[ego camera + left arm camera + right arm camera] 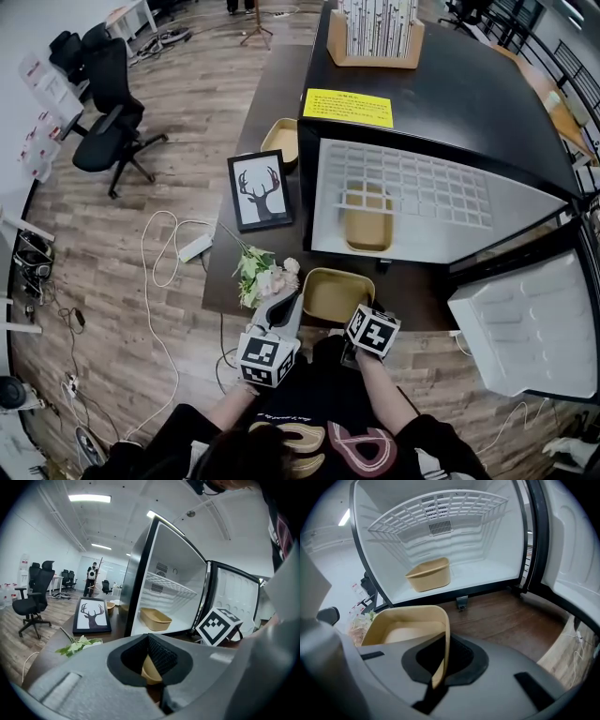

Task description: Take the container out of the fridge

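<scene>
The container (336, 292) is already out of the fridge (441, 112). It is seen at the front edge of the counter (267, 89), just in front of the open fridge & right beside the flowers (262, 272). Whether it rests on the counter or is held a bit above it can't be told.

The R gripper (442, 665) has its fingers squeezed tight on the container's thin side wall. The L gripper (151, 660) looks clamped too, w/ a bit of the rim pinched between its fingers at the near left corner.

A second container (368, 225) is seen inside the fridge, under the wire shelf (412, 183). The door (534, 323) is swung wide open.

What could go wrong, prob.:
- The wall is thin & bendy, so it could be bent or could slip out if it is pulled hard.
- The container is very near the counter's edge. If it is let go there, it could be tipped off onto the floor.
- If the 2 grippers are moved apart or at diff. speeds, the container could be twisted or tilted.
- The flowers could be bumped b/c they are so close.
</scene>
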### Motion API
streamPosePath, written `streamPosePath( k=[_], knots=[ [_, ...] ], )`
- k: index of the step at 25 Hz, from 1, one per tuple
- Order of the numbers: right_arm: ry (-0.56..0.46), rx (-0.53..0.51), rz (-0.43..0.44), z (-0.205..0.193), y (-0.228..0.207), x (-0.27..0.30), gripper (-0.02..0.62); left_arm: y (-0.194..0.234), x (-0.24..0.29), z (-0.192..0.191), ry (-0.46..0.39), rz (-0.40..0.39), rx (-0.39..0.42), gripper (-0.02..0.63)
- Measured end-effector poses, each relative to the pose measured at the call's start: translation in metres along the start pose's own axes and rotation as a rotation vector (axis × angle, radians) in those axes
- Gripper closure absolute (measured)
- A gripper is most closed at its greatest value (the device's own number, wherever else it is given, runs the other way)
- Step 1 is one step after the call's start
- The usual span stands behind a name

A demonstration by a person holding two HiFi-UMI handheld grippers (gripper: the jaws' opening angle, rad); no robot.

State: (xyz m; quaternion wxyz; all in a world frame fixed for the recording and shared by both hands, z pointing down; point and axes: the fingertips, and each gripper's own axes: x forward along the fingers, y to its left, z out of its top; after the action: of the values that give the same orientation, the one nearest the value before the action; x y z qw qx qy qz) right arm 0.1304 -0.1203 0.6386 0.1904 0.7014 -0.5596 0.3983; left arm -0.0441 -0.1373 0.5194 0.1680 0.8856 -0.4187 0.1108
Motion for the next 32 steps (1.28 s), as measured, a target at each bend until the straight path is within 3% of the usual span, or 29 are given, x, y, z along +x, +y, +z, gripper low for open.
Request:
streamPosePath(
  k=[13, 25, 32],
  knots=[
    [0.057, -0.044, -0.017, -0.001, 0.001, 0.011, 0.578, 0.006, 0.003, 0.003, -0.007, 0.021, 0.0, 0.597],
    [0.047, 0.003, 0.074, 0.008, 0.001, 0.003, 0.374, 0.005, 0.013, 0.004, -0.007, 0.003, -0.016, 0.597],
    [-0.002, -0.034, 0.116, 0.019, 0.003, -0.009, 0.342, 0.005, 0.016, 0.007, -0.014, 0.0, -0.007, 0.597]
  ],
)
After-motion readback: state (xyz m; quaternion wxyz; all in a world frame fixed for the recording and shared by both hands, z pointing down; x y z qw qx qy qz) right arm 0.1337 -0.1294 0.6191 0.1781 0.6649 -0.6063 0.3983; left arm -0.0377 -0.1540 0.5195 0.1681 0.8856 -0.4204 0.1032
